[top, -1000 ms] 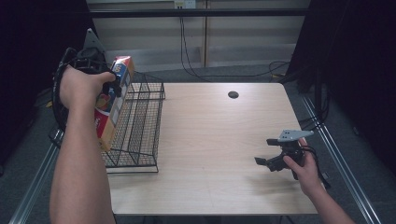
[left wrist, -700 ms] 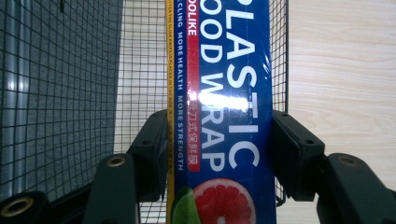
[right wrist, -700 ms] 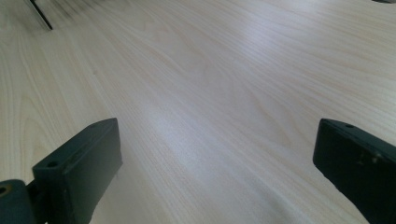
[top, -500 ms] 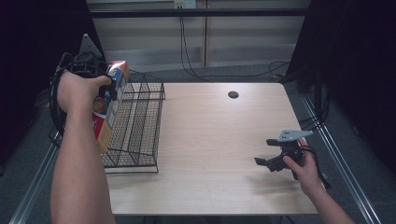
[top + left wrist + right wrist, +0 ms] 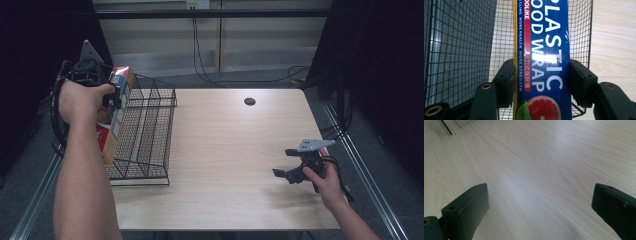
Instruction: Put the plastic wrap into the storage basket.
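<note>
- The plastic food wrap box [image 5: 544, 62], long and blue with white lettering and a grapefruit picture at its near end, is clamped across its width between the two black jaws of the left hand-held gripper [image 5: 541, 80].
- In the high view this box [image 5: 114, 120] hangs tilted at the left side of the wire basket [image 5: 145, 130], its upper end at the hand and its lower end down by the basket's left wall.
- The left gripper view shows basket mesh [image 5: 461, 45] behind and on both sides of the box.
- The basket stands on the left part of the light wooden tabletop [image 5: 235, 150].
- The right hand-held gripper [image 5: 292, 165] sits low over the tabletop near its right edge, well apart from the basket.
- Its jaws stand wide apart with bare wood [image 5: 536, 182] between them, grasping nothing.
</note>
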